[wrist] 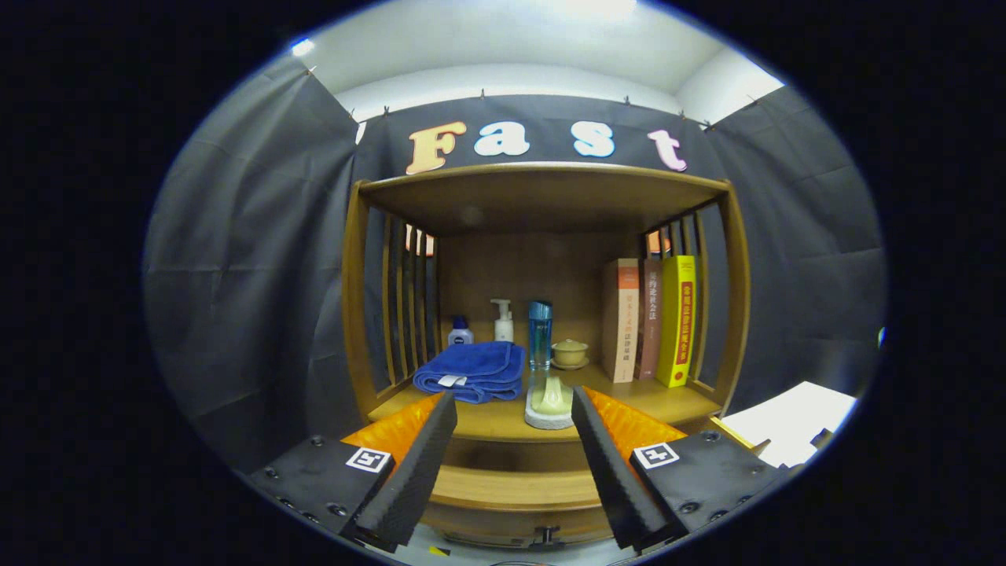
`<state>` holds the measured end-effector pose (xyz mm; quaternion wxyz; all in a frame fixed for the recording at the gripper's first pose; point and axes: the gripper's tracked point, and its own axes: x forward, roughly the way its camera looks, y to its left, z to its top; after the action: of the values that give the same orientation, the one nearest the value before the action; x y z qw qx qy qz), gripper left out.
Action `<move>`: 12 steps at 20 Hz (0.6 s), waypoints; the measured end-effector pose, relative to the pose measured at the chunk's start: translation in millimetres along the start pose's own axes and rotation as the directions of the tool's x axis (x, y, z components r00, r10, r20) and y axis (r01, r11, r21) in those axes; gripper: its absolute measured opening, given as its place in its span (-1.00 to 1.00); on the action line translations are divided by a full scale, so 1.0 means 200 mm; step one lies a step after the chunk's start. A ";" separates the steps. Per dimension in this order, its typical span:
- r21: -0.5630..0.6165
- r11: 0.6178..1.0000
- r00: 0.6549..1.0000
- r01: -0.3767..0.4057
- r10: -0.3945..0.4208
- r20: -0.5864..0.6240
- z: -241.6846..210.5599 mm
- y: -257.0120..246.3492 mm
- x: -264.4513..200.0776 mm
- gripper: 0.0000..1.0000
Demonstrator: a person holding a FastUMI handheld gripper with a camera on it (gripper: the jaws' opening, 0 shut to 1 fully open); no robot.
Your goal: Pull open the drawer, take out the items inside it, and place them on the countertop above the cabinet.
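My jaws (512, 440) wide open, empty, facing cabinet. Drawer (515, 489) below counter (503, 420) shut; opening step pending. Next: drop to handle (548, 536), grip, pull.

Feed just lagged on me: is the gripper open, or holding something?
Gripper: open, holding nothing; fingers spread, aimed at the cabinet countertop, drawer front below them.
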<state>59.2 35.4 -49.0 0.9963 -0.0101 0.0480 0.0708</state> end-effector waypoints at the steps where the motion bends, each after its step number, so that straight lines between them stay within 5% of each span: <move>1: -0.004 1.000 1.000 0.019 -0.019 0.018 -0.01 -0.02 -0.05 0.93; 12: -0.032 0.991 0.991 0.130 -0.130 0.024 -0.36 -0.16 -0.30 0.93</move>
<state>-1.9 -6.6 -115.1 0.9989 -0.0291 0.0353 0.0067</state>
